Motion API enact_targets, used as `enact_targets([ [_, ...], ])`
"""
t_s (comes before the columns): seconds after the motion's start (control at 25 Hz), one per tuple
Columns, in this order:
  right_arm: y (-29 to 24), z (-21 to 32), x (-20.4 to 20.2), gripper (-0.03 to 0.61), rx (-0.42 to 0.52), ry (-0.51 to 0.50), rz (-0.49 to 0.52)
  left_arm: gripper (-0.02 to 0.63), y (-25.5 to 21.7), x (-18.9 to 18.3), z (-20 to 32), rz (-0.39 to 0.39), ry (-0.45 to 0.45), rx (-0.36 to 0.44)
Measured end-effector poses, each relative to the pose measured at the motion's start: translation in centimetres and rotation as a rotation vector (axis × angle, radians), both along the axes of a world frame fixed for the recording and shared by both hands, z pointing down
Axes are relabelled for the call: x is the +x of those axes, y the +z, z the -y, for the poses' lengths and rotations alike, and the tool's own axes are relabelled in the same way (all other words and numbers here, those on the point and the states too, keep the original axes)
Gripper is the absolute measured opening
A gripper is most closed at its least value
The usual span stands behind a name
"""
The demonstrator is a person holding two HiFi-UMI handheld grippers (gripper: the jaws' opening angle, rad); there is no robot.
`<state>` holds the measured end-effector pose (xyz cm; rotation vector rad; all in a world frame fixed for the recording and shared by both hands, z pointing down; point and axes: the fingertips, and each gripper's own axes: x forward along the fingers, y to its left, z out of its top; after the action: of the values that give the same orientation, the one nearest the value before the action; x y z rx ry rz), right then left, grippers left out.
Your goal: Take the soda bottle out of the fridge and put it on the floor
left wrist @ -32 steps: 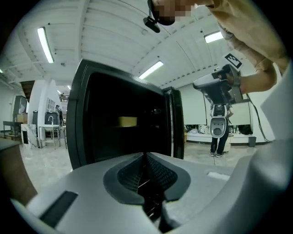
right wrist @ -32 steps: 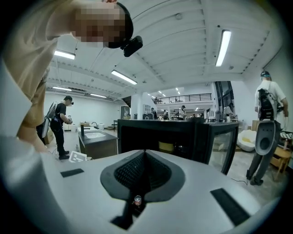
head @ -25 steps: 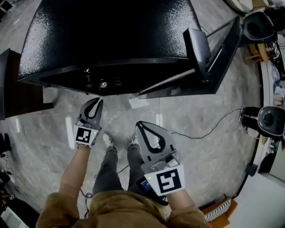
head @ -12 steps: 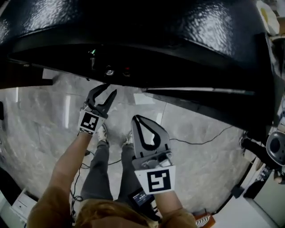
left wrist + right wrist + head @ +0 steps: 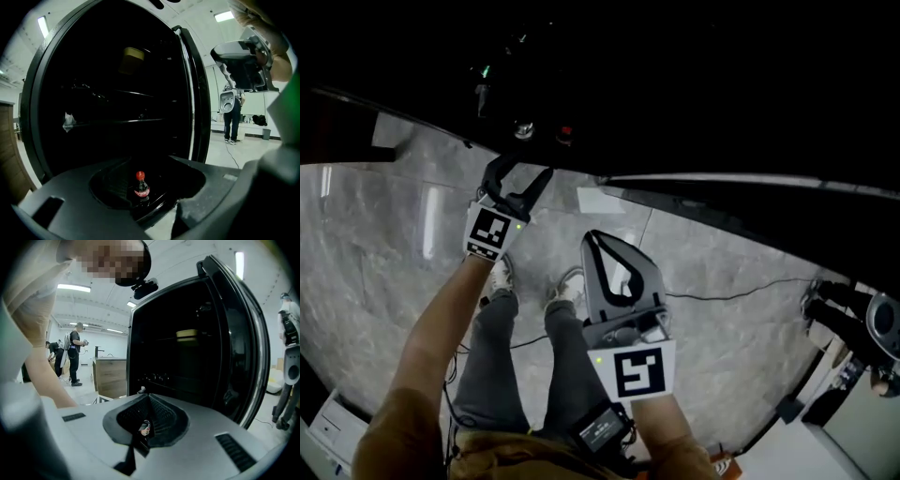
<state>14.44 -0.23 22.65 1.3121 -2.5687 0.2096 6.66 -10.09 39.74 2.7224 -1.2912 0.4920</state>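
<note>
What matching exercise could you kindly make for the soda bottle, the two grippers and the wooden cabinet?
Things:
1. soda bottle
2. left gripper
3. right gripper
4. wooden cabinet

Places or states:
A. jaws together
B. upright, low in the fridge
C. beside the fridge
D. jaws apart, empty

Pairs: 1-B, 2-D, 3-A, 4-C. The left gripper's jaws are opening, with nothing held between them.
</note>
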Motion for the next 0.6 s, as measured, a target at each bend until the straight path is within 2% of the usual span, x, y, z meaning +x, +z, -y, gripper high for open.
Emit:
enact_targets([
  [0.12,2.6,-0.6,-0.1,0.002,-0.033,-0.002,0.012,0.221,2.5,0.1,0.7,-0.001,-0.009,-0.008],
  [0.32,5.3,0.3,-0.8,0.002,-0.001,-0.009,-0.001,0.238,4.9,0.6,2.0,-0.017,0.000,0.003],
  [0.52,7.2,0.9,-0.5,0.002,-0.010,0.030,-0.024,0.264,6.8,1.1,2.6,-0.035,0.023,-0.016],
  [0.6,7.9,1.2,-0.6,0.002,-0.007,0.045,-0.018,0.293,7.5,1.4,3.0,-0.056,0.042,-0.034],
])
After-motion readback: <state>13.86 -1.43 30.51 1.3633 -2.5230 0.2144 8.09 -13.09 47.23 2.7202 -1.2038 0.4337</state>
